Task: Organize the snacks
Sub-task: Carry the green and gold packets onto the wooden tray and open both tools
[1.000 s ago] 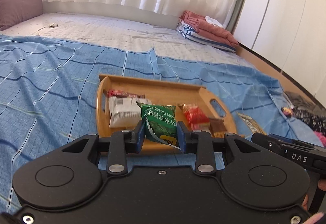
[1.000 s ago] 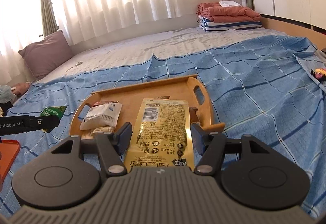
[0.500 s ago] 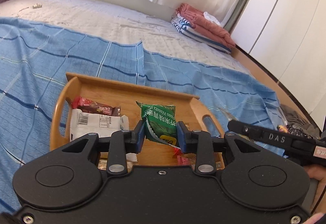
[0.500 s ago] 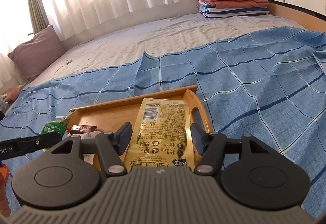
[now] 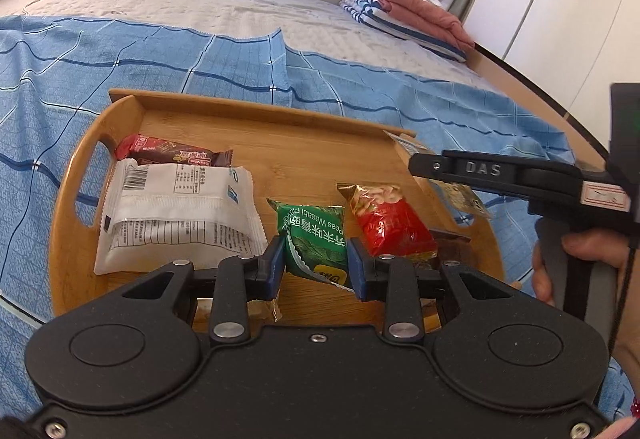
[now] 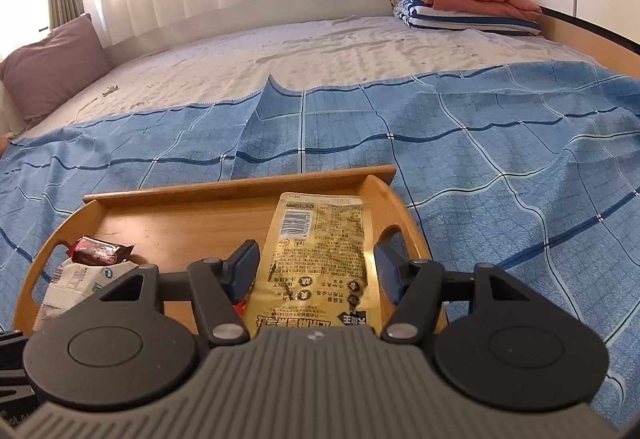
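Right wrist: white packet (image 6: pixel 76 281) half-hidden.

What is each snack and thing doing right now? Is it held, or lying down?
Left tongs: shut on the green pea packet.
Green pea packet: held over the tray.
Right tongs: shut on the gold packet.
Gold packet: held over the tray.
White packet: lying flat in the tray.
Red peanut packet: lying in the tray.
Brown bar: lying in the tray.
Wooden tray: resting on the blue blanket.
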The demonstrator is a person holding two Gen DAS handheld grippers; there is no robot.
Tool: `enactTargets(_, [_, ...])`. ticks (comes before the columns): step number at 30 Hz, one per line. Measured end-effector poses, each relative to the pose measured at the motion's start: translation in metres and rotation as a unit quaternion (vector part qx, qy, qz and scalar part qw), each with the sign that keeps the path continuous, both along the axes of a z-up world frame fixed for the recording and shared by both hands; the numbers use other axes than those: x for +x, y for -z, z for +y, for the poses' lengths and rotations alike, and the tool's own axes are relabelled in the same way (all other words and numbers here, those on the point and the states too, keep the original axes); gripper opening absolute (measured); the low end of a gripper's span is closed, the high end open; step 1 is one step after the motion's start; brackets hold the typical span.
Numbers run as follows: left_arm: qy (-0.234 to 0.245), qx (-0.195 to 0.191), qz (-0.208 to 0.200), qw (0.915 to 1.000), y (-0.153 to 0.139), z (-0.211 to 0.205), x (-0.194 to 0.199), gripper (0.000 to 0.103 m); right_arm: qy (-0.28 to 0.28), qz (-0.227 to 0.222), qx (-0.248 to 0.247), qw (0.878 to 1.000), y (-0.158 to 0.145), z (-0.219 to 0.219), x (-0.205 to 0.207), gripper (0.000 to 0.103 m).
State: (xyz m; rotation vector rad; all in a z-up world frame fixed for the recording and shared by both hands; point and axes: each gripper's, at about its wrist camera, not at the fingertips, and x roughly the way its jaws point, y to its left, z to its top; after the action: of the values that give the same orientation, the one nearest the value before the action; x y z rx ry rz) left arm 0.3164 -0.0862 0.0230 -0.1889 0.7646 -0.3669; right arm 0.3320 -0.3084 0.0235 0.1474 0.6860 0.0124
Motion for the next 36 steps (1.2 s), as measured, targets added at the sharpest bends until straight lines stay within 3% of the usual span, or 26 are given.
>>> enactTargets(21, [0.004, 0.021, -0.004, 0.9998, 0.016, -0.015, -0.007, 0.032, 0.000, -0.001, 0.001, 1.000, 0.028, -0.004, 0.011, 0.071])
enactTargets(22, [0.005, 0.024, -0.003, 0.9997, 0.016, -0.016, -0.007, 0.035, -0.001, -0.003, 0.003, 1.000, 0.028, -0.004, 0.009, 0.077])
enactTargets(25, [0.010, 0.019, -0.002, 0.9998, 0.014, -0.016, -0.009, 0.050, -0.001, -0.011, 0.006, 1.000, 0.024, -0.005, 0.005, 0.084])
enactTargets(33, [0.014, 0.042, -0.039, 0.9983, -0.008, -0.018, -0.028, 0.079, -0.005, -0.027, 0.013, 1.000, 0.005, -0.003, -0.018, 0.088])
enactTargets(36, [0.017, 0.056, -0.054, 0.9968, -0.016, -0.017, -0.038, 0.080, -0.008, -0.034, 0.012, 0.999, -0.003, -0.001, -0.031, 0.089])
